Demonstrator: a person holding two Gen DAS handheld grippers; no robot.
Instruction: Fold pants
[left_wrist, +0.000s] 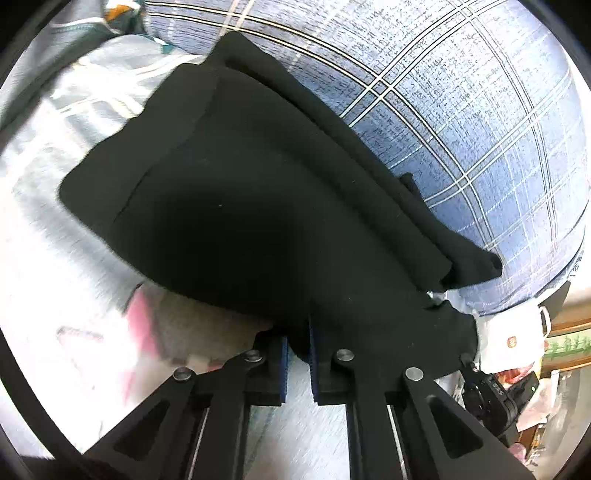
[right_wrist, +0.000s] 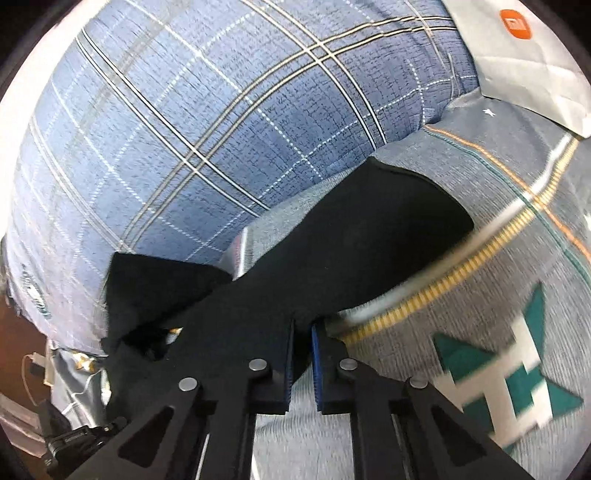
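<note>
Black pants (left_wrist: 258, 192) lie partly folded on a bed, several layers stacked, reaching up toward a blue plaid pillow. My left gripper (left_wrist: 298, 345) is shut on the near edge of the black cloth, which is pinched between its blue pads. In the right wrist view the same black pants (right_wrist: 362, 236) stretch away from the camera, and my right gripper (right_wrist: 302, 349) is shut on their near edge. The other gripper (left_wrist: 487, 395) shows at the lower right of the left wrist view, by the cloth's corner.
A blue plaid pillow (right_wrist: 207, 122) fills the far side of both views. The bedspread (right_wrist: 517, 332) is grey with teal and white shapes and a yellow stripe. A white paper bag (right_wrist: 528, 55) with an orange logo sits at the upper right. Clutter lies off the bed's edge (left_wrist: 535, 387).
</note>
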